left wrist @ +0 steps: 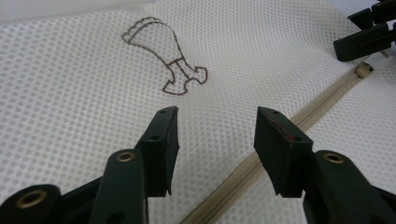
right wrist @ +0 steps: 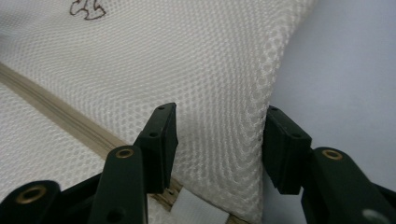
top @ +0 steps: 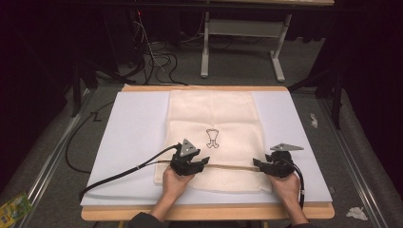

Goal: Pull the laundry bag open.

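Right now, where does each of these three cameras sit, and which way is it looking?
High view: above the person's side, looking forward and down on the table and mesh bag; both hands and forearms show.
Left gripper view: rides the left gripper, looking across the bag's drawing and zipper; its open fingers show.
Right gripper view: rides the right gripper, facing the bag's side edge; its open fingers show.
All three share the bag and zipper.

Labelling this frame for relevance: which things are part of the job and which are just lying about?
In the job:
- mesh bag
- zipper across it
- left gripper, open over the bag
- right gripper, open at the bag's edge
- white mat under the bag

Lying about:
- crumpled paper on the floor
- green packet on the floor
- cables behind the table
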Demonstrator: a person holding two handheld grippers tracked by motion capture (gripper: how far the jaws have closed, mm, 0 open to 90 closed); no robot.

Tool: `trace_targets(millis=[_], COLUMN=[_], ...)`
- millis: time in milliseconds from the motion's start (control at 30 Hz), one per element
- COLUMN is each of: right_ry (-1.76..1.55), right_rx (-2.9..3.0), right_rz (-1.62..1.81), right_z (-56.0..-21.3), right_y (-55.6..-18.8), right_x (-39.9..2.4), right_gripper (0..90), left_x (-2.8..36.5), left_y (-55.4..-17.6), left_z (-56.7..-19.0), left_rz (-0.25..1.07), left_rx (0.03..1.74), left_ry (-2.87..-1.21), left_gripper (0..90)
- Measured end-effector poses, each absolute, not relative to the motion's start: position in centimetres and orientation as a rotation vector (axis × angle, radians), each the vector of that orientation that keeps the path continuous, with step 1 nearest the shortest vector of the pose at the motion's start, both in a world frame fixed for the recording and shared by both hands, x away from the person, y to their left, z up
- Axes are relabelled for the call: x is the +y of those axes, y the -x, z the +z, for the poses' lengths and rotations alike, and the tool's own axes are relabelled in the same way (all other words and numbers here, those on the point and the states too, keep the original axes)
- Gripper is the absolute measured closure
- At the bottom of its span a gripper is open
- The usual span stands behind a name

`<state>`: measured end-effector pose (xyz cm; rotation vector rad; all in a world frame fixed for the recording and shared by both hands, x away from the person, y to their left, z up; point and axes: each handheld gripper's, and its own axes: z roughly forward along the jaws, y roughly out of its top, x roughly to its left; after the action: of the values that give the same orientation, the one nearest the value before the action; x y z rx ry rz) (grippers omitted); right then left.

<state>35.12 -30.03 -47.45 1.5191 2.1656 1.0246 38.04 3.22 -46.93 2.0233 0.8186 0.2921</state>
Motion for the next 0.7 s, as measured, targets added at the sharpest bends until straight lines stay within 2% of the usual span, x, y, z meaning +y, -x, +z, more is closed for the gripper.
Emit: trace_targets(millis=[233, 467, 567, 700], right_ry=[-1.494, -1.412, -1.386, -1.382], right_rx=[2.197, 2.212, 2.223, 2.234], right_rz=[1.040, 0.937, 0.926, 0.950], right_z=[-47.4, -47.4, -47.4, -47.4], right_y=[-35.3, -35.0, -34.9, -35.0], right_x=[-29.6, -29.0, -28.9, -29.1], right_gripper=[59.2, 71.6, 83.2, 86.7], left_x=[2.4, 2.3, 2.2, 2.1], left_y=[-38.6, -38.6, -38.6, -38.6], left_z=[-47.9, -48.3, -48.3, -48.3], left_rz=[0.269, 0.265, 0.266, 0.269], left_rx=[0.838, 0.853, 0.856, 0.853], left_ry=[-2.050, -2.052, -2.060, -2.065], left_gripper=[50.4, 50.4, 50.5, 50.6])
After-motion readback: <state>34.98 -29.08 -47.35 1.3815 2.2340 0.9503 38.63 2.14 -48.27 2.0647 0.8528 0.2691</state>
